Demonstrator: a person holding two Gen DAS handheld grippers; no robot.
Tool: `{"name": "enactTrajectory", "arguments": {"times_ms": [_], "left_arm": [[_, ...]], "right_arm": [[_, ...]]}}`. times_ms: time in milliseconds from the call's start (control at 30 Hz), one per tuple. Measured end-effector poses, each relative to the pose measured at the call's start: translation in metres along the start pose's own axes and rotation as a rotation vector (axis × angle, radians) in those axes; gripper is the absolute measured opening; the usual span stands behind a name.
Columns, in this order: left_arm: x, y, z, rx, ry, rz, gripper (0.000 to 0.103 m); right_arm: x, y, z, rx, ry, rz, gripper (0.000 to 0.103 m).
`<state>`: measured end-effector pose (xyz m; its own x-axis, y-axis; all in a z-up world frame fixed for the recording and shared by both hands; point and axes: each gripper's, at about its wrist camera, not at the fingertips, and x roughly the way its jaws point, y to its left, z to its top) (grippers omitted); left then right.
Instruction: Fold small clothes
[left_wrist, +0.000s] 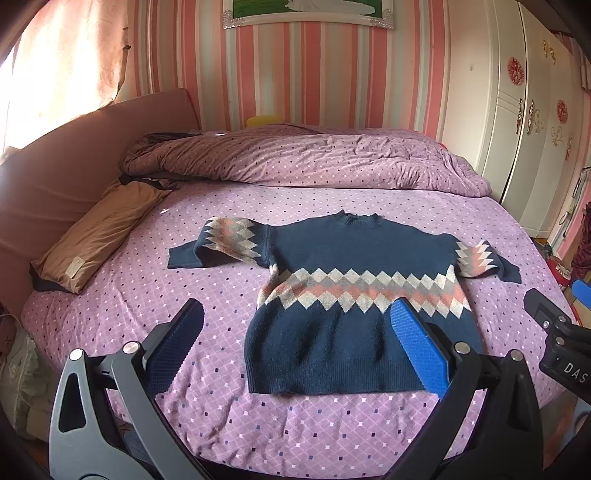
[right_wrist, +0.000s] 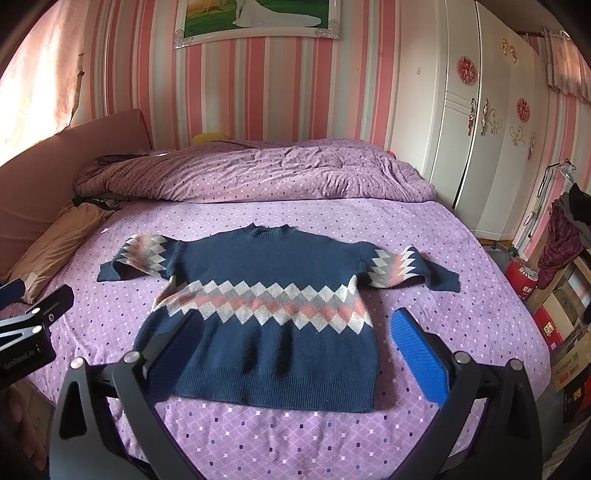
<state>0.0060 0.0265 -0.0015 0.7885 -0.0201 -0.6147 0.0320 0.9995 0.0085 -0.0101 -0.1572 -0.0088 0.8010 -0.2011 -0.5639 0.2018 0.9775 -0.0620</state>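
A small navy sweater (left_wrist: 354, 291) (right_wrist: 266, 295) with a band of white, grey and pink diamonds lies flat on the purple bedsheet (left_wrist: 147, 295) (right_wrist: 443, 258), neck away from me, hem toward me. Both sleeves lie bent at its sides, the left one (left_wrist: 221, 240) doubled back. My left gripper (left_wrist: 299, 317) hovers open above the sweater's lower left corner, nothing between its blue pads. My right gripper (right_wrist: 295, 325) hangs open over the lower half of the sweater, also empty. Each gripper shows at the edge of the other's view.
A crumpled purple duvet (left_wrist: 314, 158) (right_wrist: 258, 173) lies across the far side of the bed. A tan pillow (left_wrist: 99, 236) rests by the pink headboard on the left. A white wardrobe (right_wrist: 480, 129) stands right, with boxes and a red canister (right_wrist: 522, 277) on the floor.
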Motion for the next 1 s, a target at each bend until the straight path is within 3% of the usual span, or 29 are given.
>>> {"name": "enactTrajectory", "arguments": {"times_ms": [1000], "left_arm": [[0.0034,0.0029,-0.0040,-0.011,0.003,0.004,0.100]], "right_arm": [[0.0021,-0.0030,-0.0051,0.004,0.006,-0.001,0.101]]}}
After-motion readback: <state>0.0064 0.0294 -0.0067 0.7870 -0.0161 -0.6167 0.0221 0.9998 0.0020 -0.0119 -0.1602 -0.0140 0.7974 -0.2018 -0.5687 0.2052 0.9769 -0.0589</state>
